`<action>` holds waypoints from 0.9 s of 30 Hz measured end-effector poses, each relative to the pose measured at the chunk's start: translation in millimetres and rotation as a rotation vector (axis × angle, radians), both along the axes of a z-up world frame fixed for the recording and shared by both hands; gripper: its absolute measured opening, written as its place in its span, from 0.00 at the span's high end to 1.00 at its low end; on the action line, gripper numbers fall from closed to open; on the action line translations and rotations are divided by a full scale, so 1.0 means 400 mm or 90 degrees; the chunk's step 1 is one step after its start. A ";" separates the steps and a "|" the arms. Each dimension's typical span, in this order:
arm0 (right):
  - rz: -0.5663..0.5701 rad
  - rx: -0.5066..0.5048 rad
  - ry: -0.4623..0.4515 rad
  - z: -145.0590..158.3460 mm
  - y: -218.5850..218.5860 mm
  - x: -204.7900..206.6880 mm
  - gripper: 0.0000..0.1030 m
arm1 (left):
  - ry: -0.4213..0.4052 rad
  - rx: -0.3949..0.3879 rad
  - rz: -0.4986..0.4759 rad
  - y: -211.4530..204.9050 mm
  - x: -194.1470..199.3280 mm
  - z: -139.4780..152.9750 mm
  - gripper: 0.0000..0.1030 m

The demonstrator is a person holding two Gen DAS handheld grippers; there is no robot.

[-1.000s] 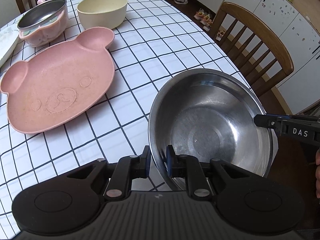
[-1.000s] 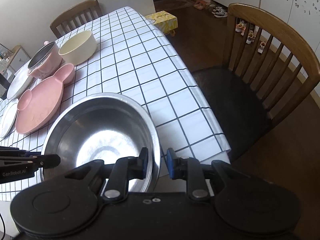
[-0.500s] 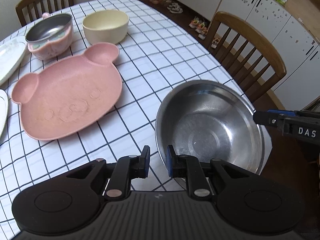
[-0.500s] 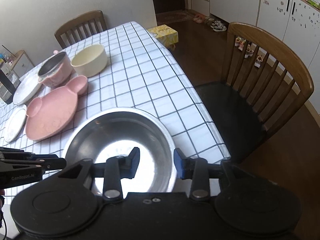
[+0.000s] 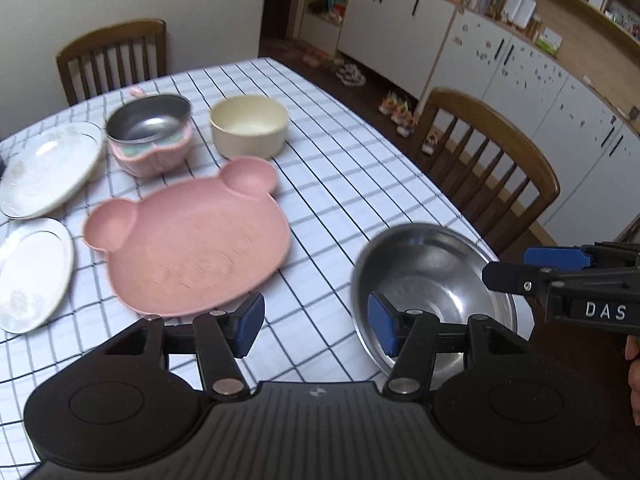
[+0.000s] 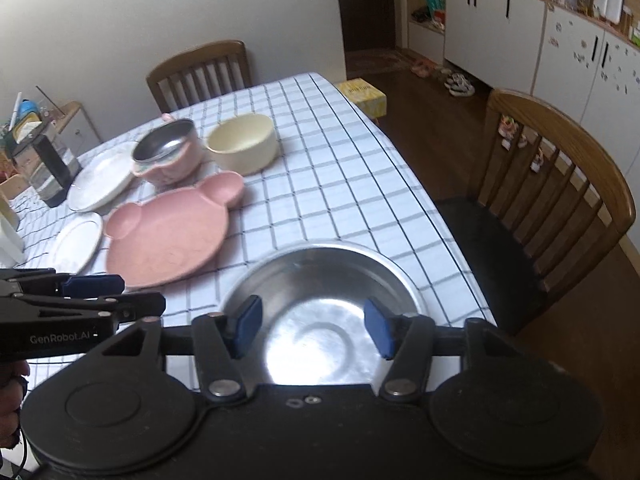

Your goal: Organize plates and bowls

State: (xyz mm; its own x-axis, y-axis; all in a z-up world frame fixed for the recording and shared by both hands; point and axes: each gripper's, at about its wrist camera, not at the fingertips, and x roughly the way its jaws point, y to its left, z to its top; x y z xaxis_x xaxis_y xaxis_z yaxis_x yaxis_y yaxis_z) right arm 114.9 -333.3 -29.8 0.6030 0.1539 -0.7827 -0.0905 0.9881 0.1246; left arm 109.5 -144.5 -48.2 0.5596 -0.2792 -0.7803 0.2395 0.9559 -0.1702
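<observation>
A large steel bowl (image 5: 432, 280) (image 6: 324, 300) rests on the checked tablecloth near the table's front right corner. My left gripper (image 5: 316, 330) is open and empty, raised to the left of and above the bowl. My right gripper (image 6: 312, 330) is open and empty above the bowl's near rim. A pink bear-shaped plate (image 5: 192, 240) (image 6: 172, 232) lies left of the bowl. Behind it stand a cream bowl (image 5: 248, 126) (image 6: 242, 142) and a pink pot with a steel insert (image 5: 150, 136) (image 6: 168, 156). Two white plates (image 5: 48, 168) (image 5: 30, 272) lie at the left.
The checked table (image 5: 340, 184) ends close to the steel bowl on the right. A wooden chair (image 6: 552, 184) stands at that side and another chair (image 5: 112, 60) at the far end. A dark box (image 6: 50, 168) stands at the far left.
Both grippers let go of the steel bowl's rim, opened wide and pulled back and up. The bowl now rests on the table.
</observation>
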 end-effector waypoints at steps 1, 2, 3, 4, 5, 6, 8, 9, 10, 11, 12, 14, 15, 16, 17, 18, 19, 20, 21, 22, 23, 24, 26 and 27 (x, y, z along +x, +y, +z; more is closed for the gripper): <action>0.003 -0.003 -0.006 0.009 0.014 -0.002 0.39 | -0.006 -0.002 0.003 0.013 -0.003 0.008 0.45; 0.008 -0.003 -0.011 0.017 0.027 -0.005 0.38 | -0.014 -0.002 0.007 0.027 -0.006 0.017 0.45; 0.013 -0.002 -0.016 0.026 0.042 -0.006 0.37 | -0.020 -0.002 0.011 0.039 -0.009 0.025 0.45; 0.018 -0.003 -0.020 0.034 0.056 -0.007 0.36 | -0.028 -0.004 0.015 0.053 -0.013 0.034 0.43; 0.022 -0.003 -0.024 0.041 0.069 -0.008 0.35 | -0.034 -0.007 0.018 0.068 -0.016 0.043 0.38; 0.026 -0.002 -0.029 0.048 0.084 -0.009 0.33 | -0.042 -0.010 0.023 0.081 -0.020 0.051 0.36; 0.032 -0.002 -0.039 0.063 0.111 -0.010 0.28 | -0.060 -0.010 0.030 0.107 -0.027 0.069 0.32; 0.036 -0.001 -0.043 0.069 0.124 -0.011 0.27 | -0.067 -0.009 0.033 0.118 -0.029 0.077 0.32; 0.039 -0.001 -0.048 0.076 0.138 -0.011 0.24 | -0.073 -0.011 0.036 0.131 -0.031 0.084 0.32; 0.040 -0.002 -0.053 0.082 0.152 -0.010 0.21 | -0.078 -0.012 0.040 0.143 -0.032 0.091 0.31; 0.042 -0.001 -0.057 0.088 0.164 -0.009 0.20 | -0.083 -0.012 0.045 0.154 -0.033 0.097 0.31; 0.046 0.002 -0.063 0.099 0.190 -0.006 0.16 | -0.096 -0.009 0.057 0.177 -0.037 0.111 0.26; 0.049 0.002 -0.068 0.106 0.202 -0.003 0.15 | -0.104 -0.007 0.063 0.188 -0.038 0.118 0.26; 0.053 -0.001 -0.074 0.112 0.215 0.000 0.11 | -0.109 -0.007 0.068 0.200 -0.037 0.123 0.26; 0.057 -0.006 -0.082 0.117 0.227 0.002 0.07 | -0.114 -0.008 0.075 0.212 -0.036 0.130 0.26; 0.060 -0.011 -0.090 0.122 0.238 0.006 0.05 | -0.118 -0.009 0.080 0.222 -0.035 0.135 0.25; 0.062 -0.014 -0.098 0.127 0.249 0.009 0.02 | -0.120 -0.010 0.085 0.231 -0.032 0.139 0.24; 0.065 -0.015 -0.103 0.132 0.259 0.015 0.01 | -0.123 -0.010 0.092 0.241 -0.029 0.142 0.23; 0.068 -0.015 -0.107 0.136 0.268 0.022 0.01 | -0.125 -0.011 0.100 0.250 -0.023 0.144 0.23; 0.068 -0.016 -0.111 0.140 0.275 0.030 0.00 | -0.126 -0.011 0.107 0.257 -0.017 0.146 0.23; 0.067 -0.016 -0.112 0.143 0.282 0.037 0.00 | -0.126 -0.010 0.113 0.262 -0.009 0.147 0.23; 0.067 -0.017 -0.112 0.145 0.287 0.048 0.00 | -0.127 -0.008 0.118 0.267 -0.001 0.149 0.23; 0.071 -0.013 -0.109 0.149 0.294 0.072 0.00 | -0.129 -0.001 0.127 0.272 0.016 0.149 0.23; 0.074 -0.011 -0.109 0.149 0.297 0.086 0.00 | -0.131 0.003 0.132 0.274 0.026 0.149 0.23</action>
